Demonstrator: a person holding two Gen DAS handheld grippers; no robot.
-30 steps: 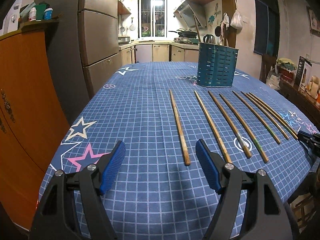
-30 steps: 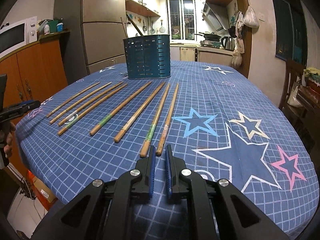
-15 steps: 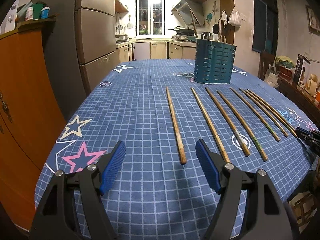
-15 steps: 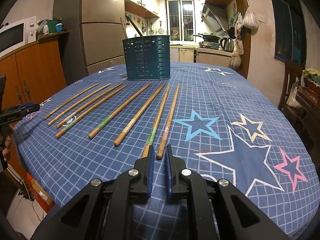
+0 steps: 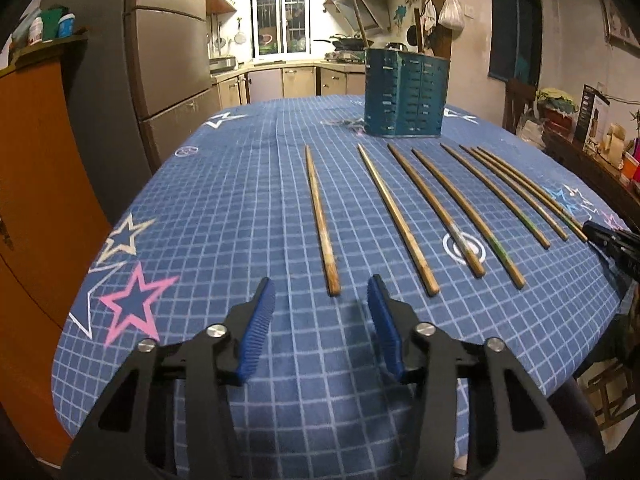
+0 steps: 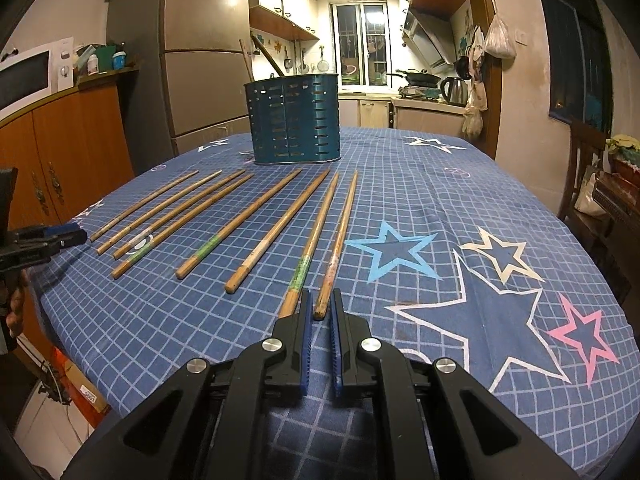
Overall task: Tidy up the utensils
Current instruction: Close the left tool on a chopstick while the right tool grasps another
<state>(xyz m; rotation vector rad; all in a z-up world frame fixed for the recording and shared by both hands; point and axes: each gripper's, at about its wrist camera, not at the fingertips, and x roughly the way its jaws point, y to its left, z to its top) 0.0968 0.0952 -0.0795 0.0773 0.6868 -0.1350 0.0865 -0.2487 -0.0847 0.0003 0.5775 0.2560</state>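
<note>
Several wooden chopsticks lie side by side on the blue star-patterned tablecloth [image 5: 240,200]. Behind them stands a teal slotted utensil holder [image 5: 404,96] [image 6: 294,120] with a couple of sticks in it. My left gripper [image 5: 320,280] [image 6: 72,236] hovers at the near end of the leftmost chopstick [image 5: 318,212]. Its jaws are closing, with that end just ahead of the gap and the pads apart from it. My right gripper [image 6: 321,294] [image 5: 592,228] is shut to a narrow slit. The near end of the rightmost chopstick [image 6: 340,240] shows in that slit.
A tall fridge [image 5: 172,60] and an orange cabinet [image 5: 36,180] stand left of the table. A wooden chair [image 6: 588,168] and a cluttered sideboard [image 5: 592,160] stand on the right. The table's near edge lies just under both grippers.
The left gripper's jaws have narrowed and its view has shifted a little, bringing the leftmost chopstick's end nearer the gap. The right gripper has not moved.
</note>
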